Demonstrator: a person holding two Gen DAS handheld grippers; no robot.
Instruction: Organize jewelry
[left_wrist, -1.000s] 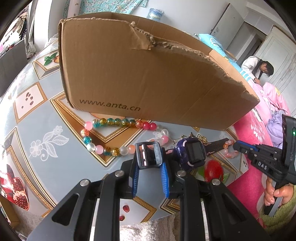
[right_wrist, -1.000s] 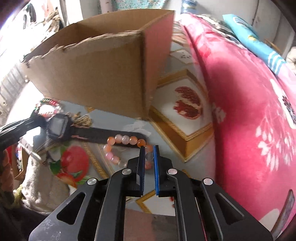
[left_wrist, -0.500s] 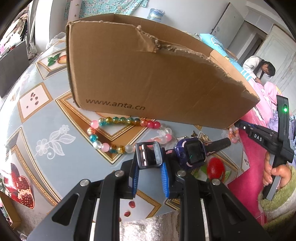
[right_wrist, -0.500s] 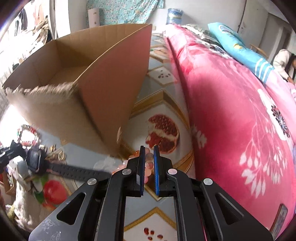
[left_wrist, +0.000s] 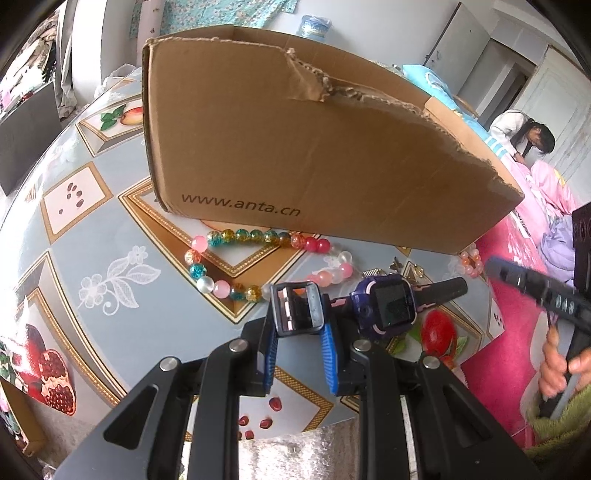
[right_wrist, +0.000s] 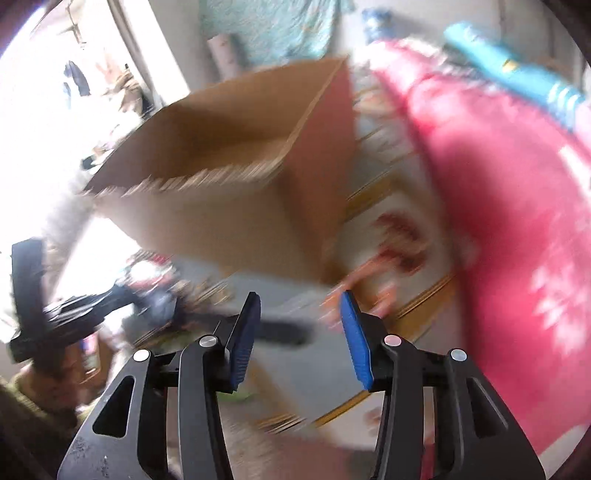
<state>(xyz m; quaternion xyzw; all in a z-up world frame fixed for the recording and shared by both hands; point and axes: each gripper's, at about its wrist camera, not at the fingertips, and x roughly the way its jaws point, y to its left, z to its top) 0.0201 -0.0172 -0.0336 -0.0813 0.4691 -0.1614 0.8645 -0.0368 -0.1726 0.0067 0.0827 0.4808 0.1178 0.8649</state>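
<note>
My left gripper (left_wrist: 298, 328) is shut on the buckle end of a purple smartwatch (left_wrist: 391, 306), with its black strap (left_wrist: 443, 288) trailing right over the table. A multicoloured bead bracelet (left_wrist: 236, 258) lies just beyond, in front of the torn cardboard box (left_wrist: 314, 147). A small pink bead bracelet (left_wrist: 471, 260) sits by the box's right corner. In the blurred right wrist view my right gripper (right_wrist: 301, 301) has its jaws opening, with nothing between them. It hovers above the watch strap (right_wrist: 288, 330) and the pink beads (right_wrist: 369, 280), near the box (right_wrist: 240, 177).
The table wears a fruit-patterned cloth (left_wrist: 92, 229). A pink floral quilt (right_wrist: 498, 221) fills the right side. Small gold trinkets (left_wrist: 397, 264) lie by the watch. A person (left_wrist: 524, 133) sits at the back right. A grey cloth (left_wrist: 295, 454) lies at the table's front edge.
The right gripper's jaws, shut before, have come apart, and its view has swung and blurred. The left gripper still holds the watch buckle in the same spot.
</note>
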